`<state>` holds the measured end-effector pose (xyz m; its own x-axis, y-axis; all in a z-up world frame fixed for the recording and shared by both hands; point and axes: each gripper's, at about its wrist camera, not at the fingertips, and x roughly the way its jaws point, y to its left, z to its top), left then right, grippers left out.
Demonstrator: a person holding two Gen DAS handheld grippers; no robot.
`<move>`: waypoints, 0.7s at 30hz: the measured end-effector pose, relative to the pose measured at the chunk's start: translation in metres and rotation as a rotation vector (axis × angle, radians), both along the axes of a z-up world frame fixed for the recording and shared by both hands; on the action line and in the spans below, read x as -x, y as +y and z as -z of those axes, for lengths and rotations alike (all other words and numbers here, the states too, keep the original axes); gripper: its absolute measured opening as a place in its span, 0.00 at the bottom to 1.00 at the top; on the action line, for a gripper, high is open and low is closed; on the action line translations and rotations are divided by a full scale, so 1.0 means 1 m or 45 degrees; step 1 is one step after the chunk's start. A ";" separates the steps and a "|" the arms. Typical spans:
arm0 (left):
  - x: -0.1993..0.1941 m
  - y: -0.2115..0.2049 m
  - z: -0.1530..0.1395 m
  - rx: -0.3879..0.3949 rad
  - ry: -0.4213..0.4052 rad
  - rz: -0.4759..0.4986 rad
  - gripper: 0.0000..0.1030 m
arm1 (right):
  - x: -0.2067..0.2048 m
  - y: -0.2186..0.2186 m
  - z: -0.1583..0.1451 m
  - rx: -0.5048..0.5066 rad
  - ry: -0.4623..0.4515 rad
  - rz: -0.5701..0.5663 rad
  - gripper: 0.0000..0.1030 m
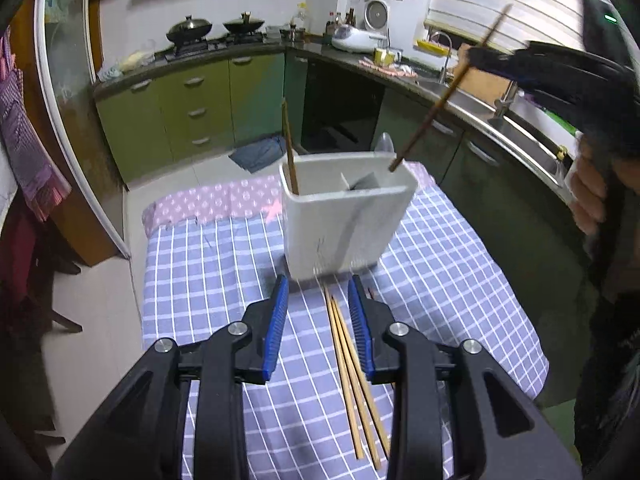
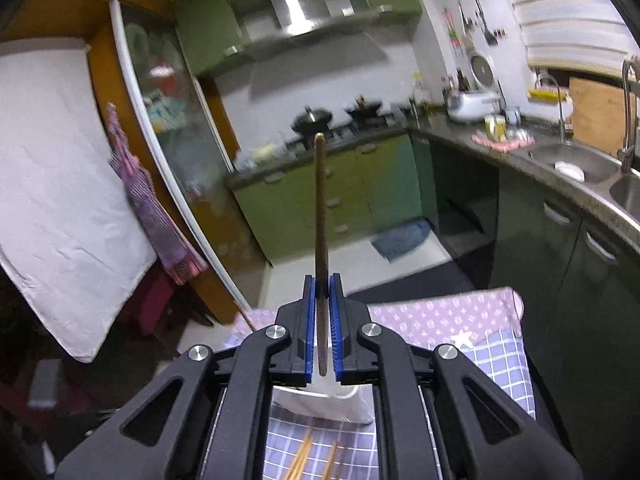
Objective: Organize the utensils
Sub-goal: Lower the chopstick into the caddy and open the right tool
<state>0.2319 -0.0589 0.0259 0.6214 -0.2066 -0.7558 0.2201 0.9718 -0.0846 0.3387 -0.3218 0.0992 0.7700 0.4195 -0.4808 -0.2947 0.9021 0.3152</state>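
Chopstick (image 2: 321, 216) clamped in right tool (image 2: 323, 296), holder (image 1: 344, 216) (left view only)

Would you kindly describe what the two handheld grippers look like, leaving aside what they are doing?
Both the left gripper and the right gripper are matte black plastic linkages joined by round silver pivot bolts. Their fingers are lined with ribbed blue pads. No cables or markings show.

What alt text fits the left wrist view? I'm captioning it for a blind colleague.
The open left gripper hovers over light chopsticks on a checked tablecloth, before a white utensil holder holding one dark chopstick. Upper right, the right gripper holds another dark chopstick above the holder.
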 end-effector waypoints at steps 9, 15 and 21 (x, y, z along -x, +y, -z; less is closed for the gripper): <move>-0.001 -0.010 0.026 -0.014 0.094 0.022 0.29 | -0.027 0.029 0.067 0.131 0.165 -0.059 0.08; 0.000 -0.016 0.033 -0.037 0.121 0.037 0.34 | -0.008 0.028 0.057 0.136 0.108 -0.075 0.09; -0.002 -0.020 0.050 -0.046 0.174 0.046 0.34 | 0.055 0.007 0.054 0.120 0.057 -0.105 0.16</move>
<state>0.2339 -0.0792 -0.0246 0.5050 -0.1981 -0.8401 0.2437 0.9664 -0.0813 0.2841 -0.3144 0.0448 0.7116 0.4319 -0.5542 -0.3566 0.9016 0.2447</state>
